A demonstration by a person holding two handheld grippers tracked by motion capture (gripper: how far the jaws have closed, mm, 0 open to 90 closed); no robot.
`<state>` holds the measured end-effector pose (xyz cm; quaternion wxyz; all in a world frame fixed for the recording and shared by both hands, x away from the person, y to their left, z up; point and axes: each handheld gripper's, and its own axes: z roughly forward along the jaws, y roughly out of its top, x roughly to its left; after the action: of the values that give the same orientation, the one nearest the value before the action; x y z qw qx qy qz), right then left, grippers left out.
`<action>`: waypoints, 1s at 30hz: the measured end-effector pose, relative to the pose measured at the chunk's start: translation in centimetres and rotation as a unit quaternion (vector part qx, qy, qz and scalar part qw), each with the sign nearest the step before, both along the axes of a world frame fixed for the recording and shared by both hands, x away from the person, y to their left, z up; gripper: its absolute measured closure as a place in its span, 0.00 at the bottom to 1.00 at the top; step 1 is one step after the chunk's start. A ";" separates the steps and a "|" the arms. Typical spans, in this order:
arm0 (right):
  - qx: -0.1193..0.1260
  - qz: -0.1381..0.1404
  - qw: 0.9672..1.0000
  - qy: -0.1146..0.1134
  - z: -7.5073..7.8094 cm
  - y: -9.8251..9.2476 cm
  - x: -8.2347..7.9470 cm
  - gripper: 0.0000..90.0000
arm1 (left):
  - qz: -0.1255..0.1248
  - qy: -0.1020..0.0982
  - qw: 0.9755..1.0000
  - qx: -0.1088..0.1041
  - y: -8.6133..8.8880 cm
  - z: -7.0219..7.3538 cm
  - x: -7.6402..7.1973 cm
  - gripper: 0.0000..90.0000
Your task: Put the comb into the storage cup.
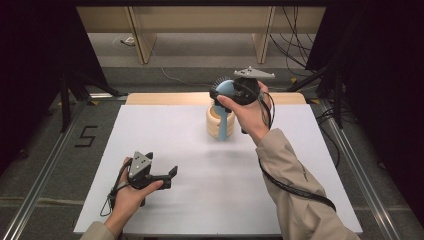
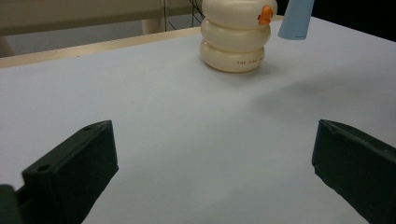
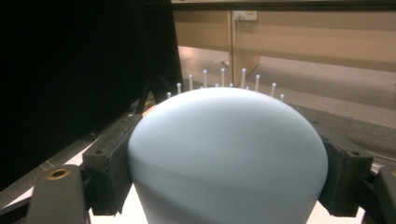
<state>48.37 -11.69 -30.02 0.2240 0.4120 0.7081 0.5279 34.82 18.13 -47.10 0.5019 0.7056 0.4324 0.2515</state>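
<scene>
A light blue hairbrush [image 1: 222, 125] hangs handle down, its rounded head clamped between the jaws of my right gripper [image 1: 226, 90], which is shut on it above the far middle of the table. In the right gripper view the brush's smooth back [image 3: 226, 158] bulges between both pads [image 3: 109, 168], and white-tipped bristles [image 3: 224, 77] stick out beyond it. A cream holder of stacked rings [image 1: 216, 116] stands under the brush; the handle tip [image 2: 295, 21] hovers beside its upper rings, off the table. My left gripper [image 1: 172, 175] rests open at the front left, nothing between its jaws.
The white table top [image 1: 200, 200] ends at a wooden strip along its far edge [image 1: 165, 98]. An orange bit [image 2: 265, 15] sticks out of the holder's top ring. Black stands and cables flank the table on both sides.
</scene>
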 end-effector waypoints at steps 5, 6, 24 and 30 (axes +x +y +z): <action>0.002 -0.004 1.000 -0.005 0.4 -0.1 0.1 0.23 | 0.002 -0.001 1.000 -0.003 0.0 0.0 0.0 0.00; 0.002 -0.004 1.000 -0.006 0.4 -0.1 0.1 0.23 | 0.002 -0.001 1.000 -0.004 0.0 0.1 0.0 0.00; 0.006 -0.014 1.000 -0.015 1.2 -0.4 0.4 0.23 | 0.001 -0.001 1.000 -0.006 -0.1 0.1 0.0 0.00; 0.007 -0.017 1.000 -0.017 1.5 -0.5 0.5 0.23 | 0.000 -0.002 1.000 -0.006 -0.1 0.1 0.0 0.00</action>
<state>48.90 -12.20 -28.50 0.2421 0.4165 0.6932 0.5362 34.80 18.04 -47.02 0.5068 0.7019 0.4332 0.2506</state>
